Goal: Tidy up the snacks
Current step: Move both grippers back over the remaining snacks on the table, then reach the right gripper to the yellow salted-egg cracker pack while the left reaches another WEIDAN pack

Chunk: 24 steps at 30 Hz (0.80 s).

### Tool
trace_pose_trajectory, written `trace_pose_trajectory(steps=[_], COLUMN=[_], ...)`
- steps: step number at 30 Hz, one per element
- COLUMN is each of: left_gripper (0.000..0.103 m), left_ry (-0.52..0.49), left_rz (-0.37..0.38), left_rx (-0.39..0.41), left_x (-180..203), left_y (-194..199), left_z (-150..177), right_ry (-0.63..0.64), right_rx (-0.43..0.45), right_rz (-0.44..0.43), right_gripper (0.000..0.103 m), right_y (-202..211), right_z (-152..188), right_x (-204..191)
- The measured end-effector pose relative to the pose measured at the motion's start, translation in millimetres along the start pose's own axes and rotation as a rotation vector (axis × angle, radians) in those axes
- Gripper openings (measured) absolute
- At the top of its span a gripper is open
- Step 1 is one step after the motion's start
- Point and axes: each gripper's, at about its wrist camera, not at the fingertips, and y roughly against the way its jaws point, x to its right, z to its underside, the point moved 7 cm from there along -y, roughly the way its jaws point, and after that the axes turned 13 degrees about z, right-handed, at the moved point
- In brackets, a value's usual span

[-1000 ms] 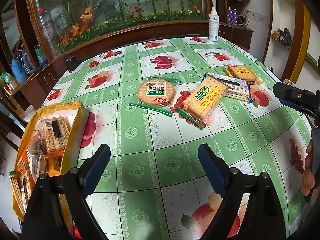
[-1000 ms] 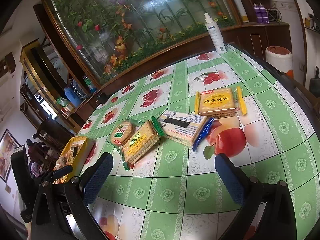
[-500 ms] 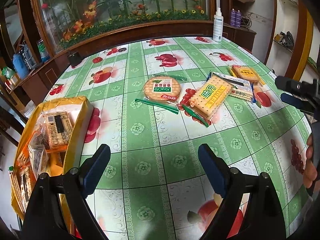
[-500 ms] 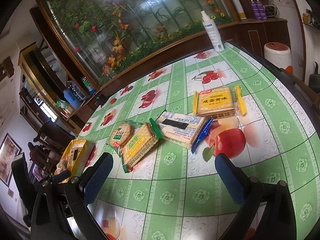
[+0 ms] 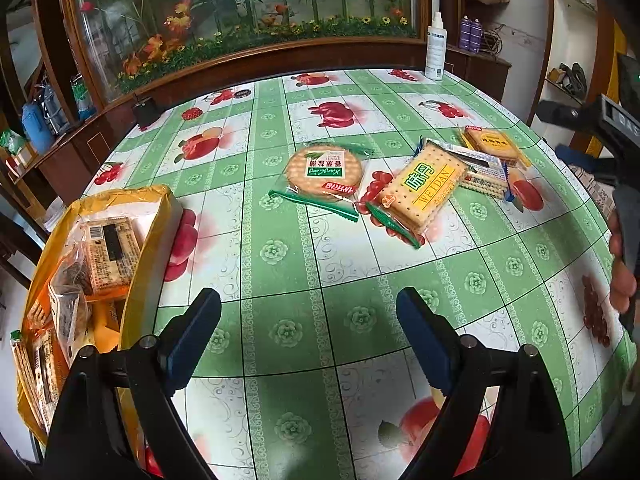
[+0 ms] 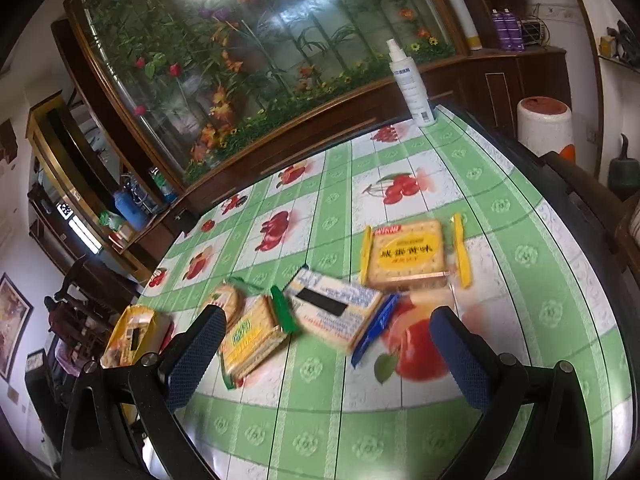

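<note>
Left gripper (image 5: 308, 334) held level and low, its blue-padded jaws spread wide with nothing between them; right gripper (image 6: 326, 354) likewise gaping and empty; a bare hand (image 5: 622, 268) grips the right tool's handle.

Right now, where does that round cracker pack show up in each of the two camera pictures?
Left wrist view: the round cracker pack lies centre, upper middle, just left of the Weidan pack.
Right wrist view: it sits low and left, partly hidden behind the right gripper's left finger, blurred.
Shared landmark: the white spray bottle at the table's far edge.
</note>
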Motion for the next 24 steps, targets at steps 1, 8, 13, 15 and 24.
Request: trace_pose_trajectory(steps=[1, 8, 13, 15, 24], left_gripper=[0.090, 0.090, 0.090, 0.090, 0.090], left_ry=[0.001, 0.006, 0.026, 0.043, -0.066], left_rz=[0.000, -0.002, -0.006, 0.006, 0.117], left_rx=[-0.002, -0.011, -0.014, -0.013, 0.048], left_x=[-1, -5, -16, -20, 22], left_y=[-1, -3, -4, -6, -16], left_z=[0, 3, 3, 1, -53], right_ry=[0.006, -0.023, -0.082, -0.075, 0.021], right_rx=[0.009, 0.025, -0.014, -0.025, -0.061], right_rz=[0.004, -0.009, -0.020, -0.009, -0.031], right_gripper=[0.103, 0.103, 0.103, 0.103, 0.103], right_y=[-2, -37, -73, -87, -109], right_z=[-4, -37, -58, -64, -67], right_x=[0, 6, 17, 18, 4])
